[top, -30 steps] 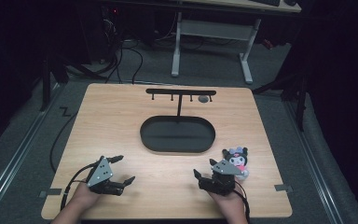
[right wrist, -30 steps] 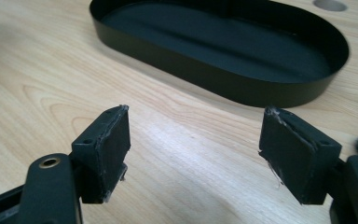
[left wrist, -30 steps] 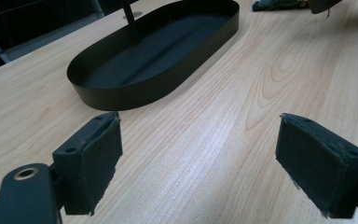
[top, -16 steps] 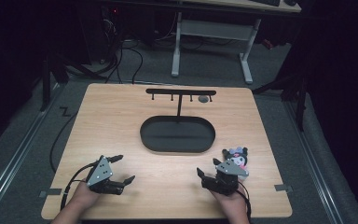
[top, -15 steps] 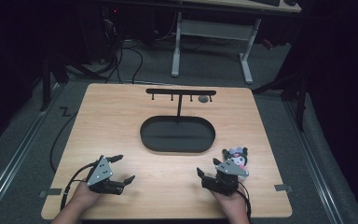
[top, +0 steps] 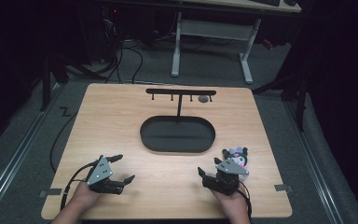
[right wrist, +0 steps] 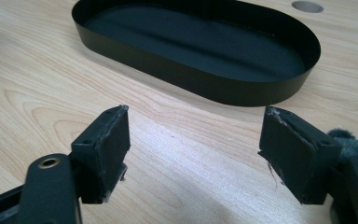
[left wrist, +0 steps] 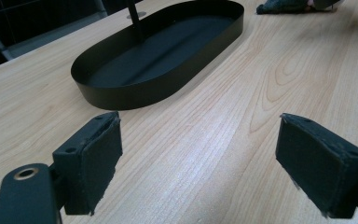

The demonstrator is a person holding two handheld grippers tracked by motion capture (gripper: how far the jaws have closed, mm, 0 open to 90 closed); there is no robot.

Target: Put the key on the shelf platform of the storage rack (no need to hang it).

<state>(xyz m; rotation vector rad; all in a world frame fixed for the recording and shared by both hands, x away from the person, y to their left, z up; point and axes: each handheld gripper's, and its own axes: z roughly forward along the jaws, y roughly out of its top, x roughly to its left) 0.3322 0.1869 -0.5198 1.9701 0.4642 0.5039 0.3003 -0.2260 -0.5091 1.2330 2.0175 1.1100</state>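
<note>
Wood-grain table [top: 121, 121] is seen from the high view, with a black oval tray [top: 177, 134] set at its middle. A thin black post rises from the far side of the tray and carries a crossbar rack [top: 180, 92] with small pegs along it. A round grey hole [top: 203, 99] is cut in the tabletop just beyond the right part of the rack.

The left gripper [top: 120, 169] is held by the left hand [top: 80, 196] near the front left edge of the table, pointed toward the right. Its jaws are spread wide with nothing between them; in the left gripper view [left wrist: 200, 163] only bare wood is seen between the two padded jaws, and the tray [left wrist: 121, 88] lies ahead.

The right gripper [top: 209, 175] is held by the right hand [top: 230, 200] near the front right edge. Its jaws are likewise parted and empty, as is seen in the right gripper view [right wrist: 193, 149], where the tray [right wrist: 242, 91] lies just beyond them.

A small plush toy [top: 237, 157], dark with a pale face and pink touches, lies on the table just beyond the right gripper's body, right of the tray. A dark fuzzy edge of the toy [right wrist: 352, 140] is seen beside the right-hand jaw in the right gripper view; whether it is touched cannot be told.
</note>
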